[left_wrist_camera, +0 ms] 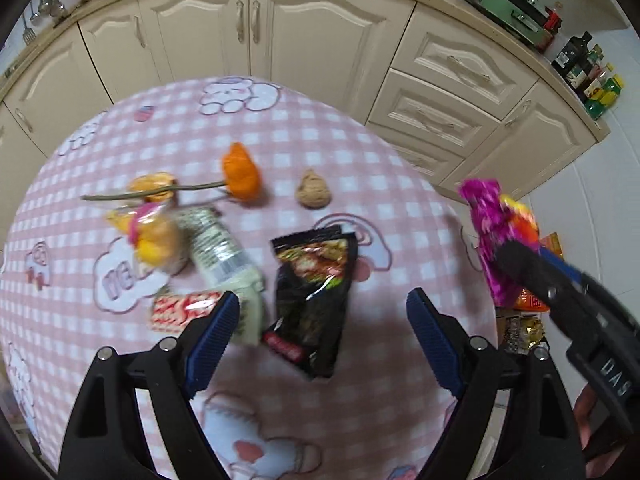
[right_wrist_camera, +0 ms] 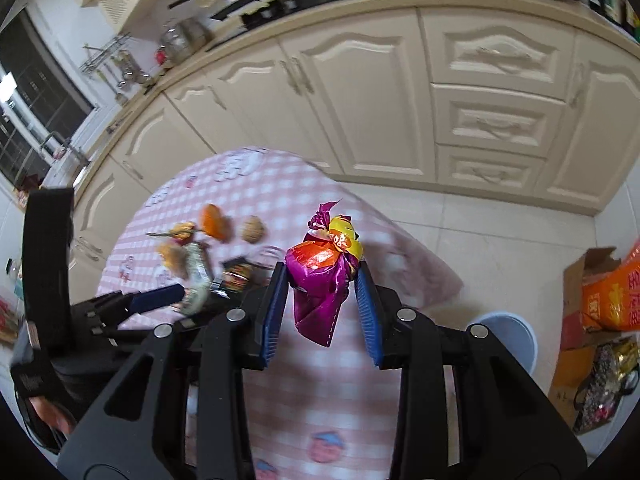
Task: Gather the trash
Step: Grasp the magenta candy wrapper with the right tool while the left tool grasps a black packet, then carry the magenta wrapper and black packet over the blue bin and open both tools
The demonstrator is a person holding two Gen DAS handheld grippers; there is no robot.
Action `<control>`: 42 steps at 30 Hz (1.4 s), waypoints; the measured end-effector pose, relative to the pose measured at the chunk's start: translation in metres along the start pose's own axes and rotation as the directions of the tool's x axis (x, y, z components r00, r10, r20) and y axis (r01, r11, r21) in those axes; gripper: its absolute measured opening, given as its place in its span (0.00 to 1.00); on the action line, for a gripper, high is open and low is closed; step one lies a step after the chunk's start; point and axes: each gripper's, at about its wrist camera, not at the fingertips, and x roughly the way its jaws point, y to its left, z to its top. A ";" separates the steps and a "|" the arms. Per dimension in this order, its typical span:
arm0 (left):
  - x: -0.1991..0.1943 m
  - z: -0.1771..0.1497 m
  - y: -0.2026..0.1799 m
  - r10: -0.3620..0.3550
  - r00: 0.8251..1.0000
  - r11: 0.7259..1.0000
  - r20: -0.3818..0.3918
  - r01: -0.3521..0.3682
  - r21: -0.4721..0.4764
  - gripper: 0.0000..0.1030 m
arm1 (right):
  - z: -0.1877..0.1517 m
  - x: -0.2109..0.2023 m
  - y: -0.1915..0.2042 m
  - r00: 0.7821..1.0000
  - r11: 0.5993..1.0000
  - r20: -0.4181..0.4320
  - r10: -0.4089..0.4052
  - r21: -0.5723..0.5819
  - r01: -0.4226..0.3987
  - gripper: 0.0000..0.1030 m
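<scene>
one black packet point(left_wrist_camera: 314, 304), one purple wrapper point(right_wrist_camera: 322, 280)

purple wrapper point(right_wrist_camera: 320, 292): glossy crinkled foil
black packet point(left_wrist_camera: 316, 300): shiny plastic film
counter cloth point(left_wrist_camera: 360, 168): matt checked fabric
gripper pads point(right_wrist_camera: 366, 308): ribbed blue rubber

On the right gripper point(left_wrist_camera: 516, 276), seen from the left wrist, the white letters "DAS" were read on its black body. Large letters on the bench cloth point(left_wrist_camera: 120, 280) and print on the packets were too blurred to be made out.
</scene>
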 end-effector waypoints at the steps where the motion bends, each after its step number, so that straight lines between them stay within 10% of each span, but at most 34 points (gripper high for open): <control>1: 0.003 0.002 -0.002 0.010 1.000 1.000 -0.002 -0.010 0.002 0.81 | -0.001 -0.001 -0.006 1.000 1.000 -0.002 -0.007 0.006 0.007 0.33; 5: 0.020 0.006 -0.002 0.049 0.998 0.999 -0.041 -0.049 0.010 0.70 | -0.007 -0.002 -0.021 1.000 1.000 -0.012 -0.011 0.023 0.011 0.33; 7: 0.030 0.006 0.000 0.076 0.994 0.997 -0.073 -0.076 0.008 0.43 | -0.009 -0.003 -0.026 1.000 0.999 -0.012 -0.013 0.030 0.013 0.33; 10: 0.025 0.006 0.004 0.096 0.994 0.995 -0.056 -0.096 0.011 0.30 | -0.013 -0.003 -0.033 1.000 0.999 -0.017 -0.011 0.043 0.011 0.33; 25: -0.025 -0.025 0.000 0.027 1.000 1.000 -0.014 -0.027 -0.005 0.27 | -0.034 -0.043 -0.028 1.000 0.999 0.017 -0.008 0.041 0.008 0.33; 42: -0.058 -0.065 -0.095 -0.036 0.999 0.991 0.029 0.032 0.131 0.27 | -0.071 -0.105 -0.063 0.995 0.995 0.086 -0.042 0.092 0.034 0.34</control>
